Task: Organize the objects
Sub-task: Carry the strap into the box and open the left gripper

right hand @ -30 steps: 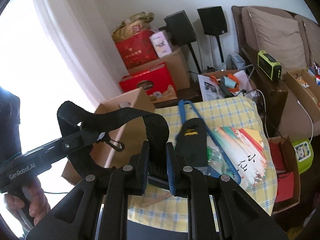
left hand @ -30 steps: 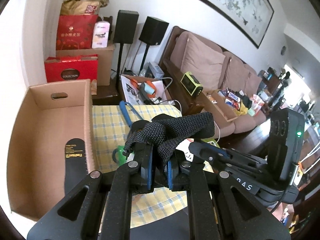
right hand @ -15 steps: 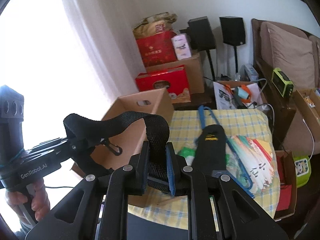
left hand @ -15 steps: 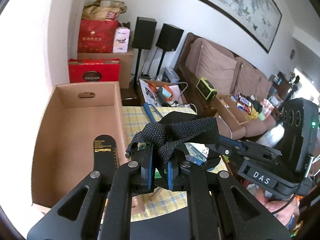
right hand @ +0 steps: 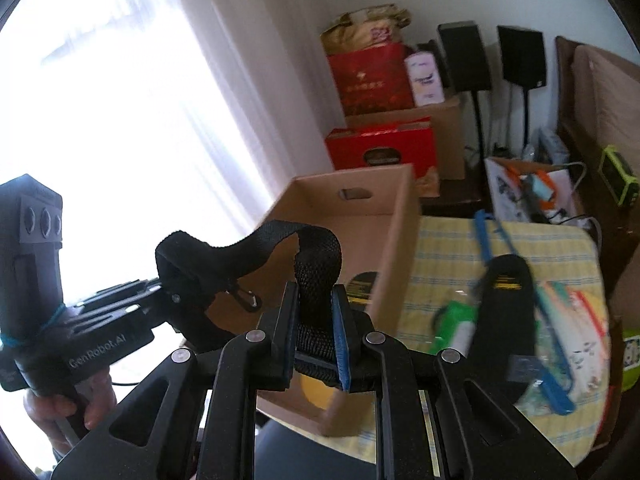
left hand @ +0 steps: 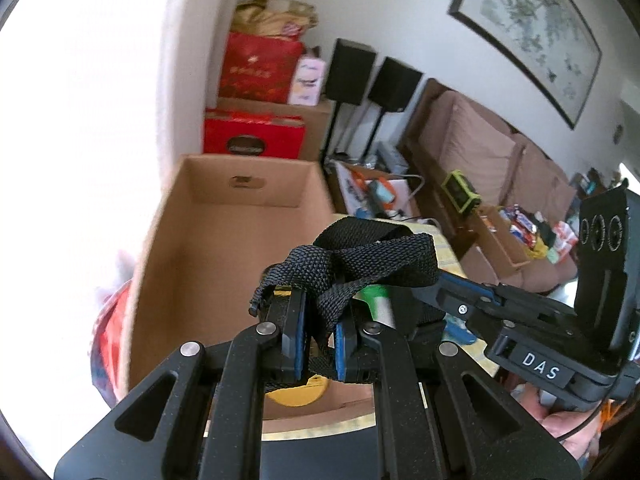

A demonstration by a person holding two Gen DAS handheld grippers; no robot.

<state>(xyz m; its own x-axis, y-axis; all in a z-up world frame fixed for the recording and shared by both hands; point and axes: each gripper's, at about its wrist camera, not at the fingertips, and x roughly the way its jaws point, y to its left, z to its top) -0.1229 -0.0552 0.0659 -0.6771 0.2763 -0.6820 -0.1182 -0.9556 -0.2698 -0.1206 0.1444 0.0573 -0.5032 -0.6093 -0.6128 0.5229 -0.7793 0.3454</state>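
Both claws have swung toward the cardboard box [left hand: 224, 248], each clamped tight on the black strap [left hand: 360, 256]: left claw [left hand: 318, 344], right claw [right hand: 314, 340], carrying it over the box's open top, probably for dropping inside.

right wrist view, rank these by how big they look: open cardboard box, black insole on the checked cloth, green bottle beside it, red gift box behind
1. open cardboard box
2. red gift box and black insole: look alike, and the insole is nearer the camera, so unranked
3. green bottle, smallest, though blurred
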